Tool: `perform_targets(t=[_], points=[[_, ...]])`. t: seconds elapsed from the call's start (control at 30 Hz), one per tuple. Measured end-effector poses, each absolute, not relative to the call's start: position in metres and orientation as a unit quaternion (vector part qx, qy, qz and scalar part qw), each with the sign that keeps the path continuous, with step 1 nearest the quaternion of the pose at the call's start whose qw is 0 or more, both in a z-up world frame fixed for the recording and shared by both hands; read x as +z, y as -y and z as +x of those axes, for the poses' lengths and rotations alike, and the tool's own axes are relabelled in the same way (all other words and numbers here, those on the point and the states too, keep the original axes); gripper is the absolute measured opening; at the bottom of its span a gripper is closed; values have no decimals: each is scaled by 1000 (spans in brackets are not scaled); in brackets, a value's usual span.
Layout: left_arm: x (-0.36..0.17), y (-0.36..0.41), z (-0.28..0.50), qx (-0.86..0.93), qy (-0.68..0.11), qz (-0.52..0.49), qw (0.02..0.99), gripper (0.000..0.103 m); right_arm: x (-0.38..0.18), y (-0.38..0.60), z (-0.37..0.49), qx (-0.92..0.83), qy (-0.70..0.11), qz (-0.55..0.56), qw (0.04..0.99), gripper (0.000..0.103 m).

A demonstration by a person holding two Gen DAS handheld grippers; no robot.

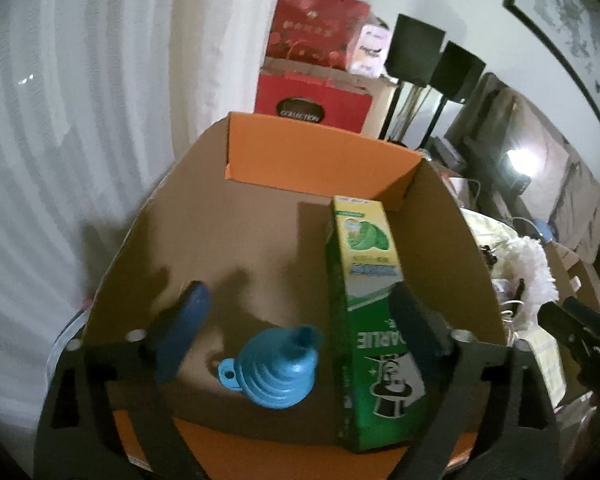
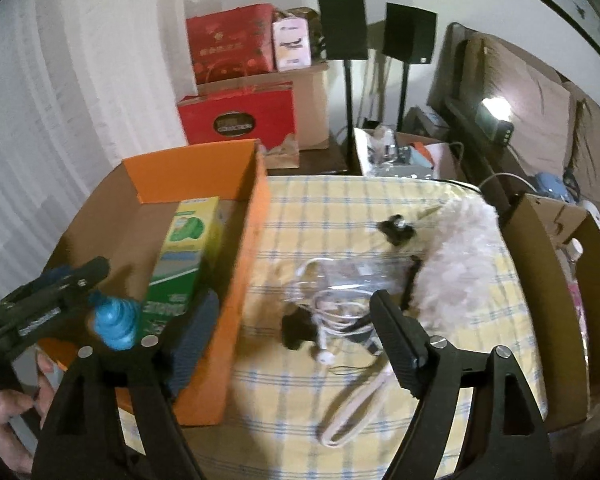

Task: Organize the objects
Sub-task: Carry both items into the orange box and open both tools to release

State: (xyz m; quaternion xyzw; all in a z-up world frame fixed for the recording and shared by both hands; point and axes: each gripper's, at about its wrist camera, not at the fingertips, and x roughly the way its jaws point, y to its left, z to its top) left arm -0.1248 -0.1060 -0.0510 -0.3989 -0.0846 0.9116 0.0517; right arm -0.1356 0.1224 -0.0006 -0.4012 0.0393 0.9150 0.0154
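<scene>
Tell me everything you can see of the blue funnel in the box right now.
The funnel is bright blue, seemingly soft plastic or silicone, with stepped collapsible rings, a short spout and a small hanging loop on its rim. It lies tipped on the cardboard floor of the orange box, spout pointing toward the green carton beside it; whether they touch is unclear. It sits between the open left tool's pads, which do not press it.

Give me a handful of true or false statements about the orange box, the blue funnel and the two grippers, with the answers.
1. The blue funnel lies inside the orange box. True.
2. The green carton sits on the checked cloth. False: it is in the box, beside the funnel.
3. The left gripper is clamped on the funnel. False: its jaws stand wide, clear of it.
4. The right gripper is open, holding nothing. True.
5. White cables lie on the checked cloth. True.
</scene>
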Motion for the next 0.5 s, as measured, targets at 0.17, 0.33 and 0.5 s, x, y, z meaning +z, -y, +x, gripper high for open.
perform_targets(t=[0.17,0.33,0.5], points=[[-42,91,-118,919,55,-386,51,103,-1,-143,-131,913,-49,-404,27,85],[-34,80,-110,927,34,-370,45,103,-1,-163,-125,912,-72,-401,36,103],[-27,70,-103,929,43,-361,69,103,-1,-186,-119,912,-82,-397,57,103]])
